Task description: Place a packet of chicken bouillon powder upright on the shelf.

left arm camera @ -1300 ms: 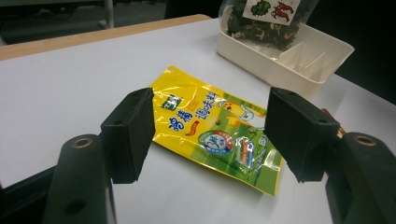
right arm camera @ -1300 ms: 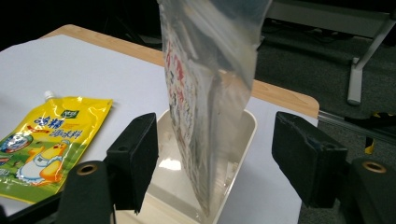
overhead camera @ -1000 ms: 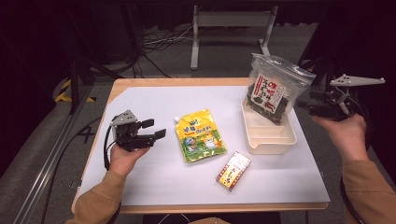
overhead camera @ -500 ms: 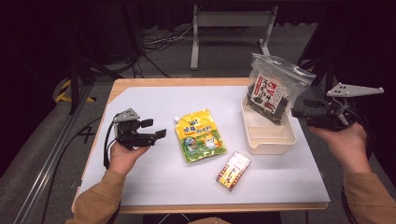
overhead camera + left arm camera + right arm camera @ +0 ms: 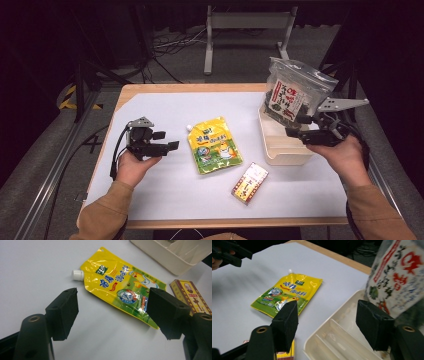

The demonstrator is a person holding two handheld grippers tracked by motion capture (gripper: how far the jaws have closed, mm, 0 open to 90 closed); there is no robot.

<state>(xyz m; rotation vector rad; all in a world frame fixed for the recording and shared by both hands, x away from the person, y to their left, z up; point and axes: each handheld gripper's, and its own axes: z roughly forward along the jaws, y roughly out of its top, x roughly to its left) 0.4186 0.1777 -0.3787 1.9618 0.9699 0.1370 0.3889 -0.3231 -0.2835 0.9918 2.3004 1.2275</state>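
A: While the left hand-held gripper (image 5: pixel 159 141) hovered over the bench (image 5: pixel 160 110) at its left side, how did its jaws stand?

B: Apart, with nothing between them. They pointed toward the yellow pouch (image 5: pixel 215 145), which lay flat near the middle of the bench, just ahead of them, its white cap (image 5: pixel 77 275) at its far left corner. In the left gripper view the pouch (image 5: pixel 120 285) showed between and beyond the two black jaws, not touched.

A: And right of the pouch?

B: A small box (image 5: pixel 250 183) lay flat near the front edge, close to the pouch's corner. Farther right sat a cream tray (image 5: pixel 280 150), with a seaweed bag (image 5: pixel 292 95) standing in its far end and leaning back.

A: The right hand-held gripper (image 5: pixel 300 129)?

B: It was held over the tray's right rim, just below the bag. Its jaws were apart and empty; the right gripper view showed the tray's dividers (image 5: pixel 337 335) between them and the bag (image 5: pixel 397 275) above the right jaw.
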